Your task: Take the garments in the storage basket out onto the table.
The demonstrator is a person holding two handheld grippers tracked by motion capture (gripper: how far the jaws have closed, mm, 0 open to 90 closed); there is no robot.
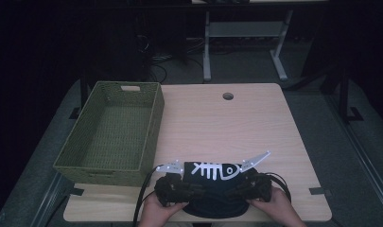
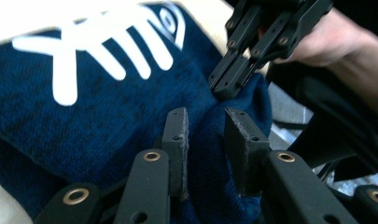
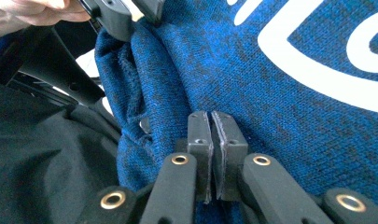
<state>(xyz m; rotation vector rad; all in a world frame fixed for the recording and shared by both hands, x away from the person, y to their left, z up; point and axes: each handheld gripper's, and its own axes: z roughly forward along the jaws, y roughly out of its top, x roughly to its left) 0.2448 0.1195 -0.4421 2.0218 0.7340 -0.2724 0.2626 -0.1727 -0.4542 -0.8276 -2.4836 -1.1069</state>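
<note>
Navy cloth [image 1: 213, 187] at table's near edge [image 1: 293, 215]; right gripper [image 3: 211, 119] jaws pinch hem, left gripper [image 2: 205, 123] jaws apart astride fold.

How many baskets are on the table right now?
1. The green woven basket stands at the table's left edge, with nothing visible inside, left of the dark blue cloth at the near edge. No other basket is visible.

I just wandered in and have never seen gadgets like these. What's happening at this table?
A person is handling a dark blue knitted cloth with a white fish-skeleton print at the near edge of a light wooden table, using a handheld black clamp tool in each hand. The right gripper is pinched shut on the cloth; the left gripper straddles a fold, jaws apart. A green woven basket sits alongside.
</note>
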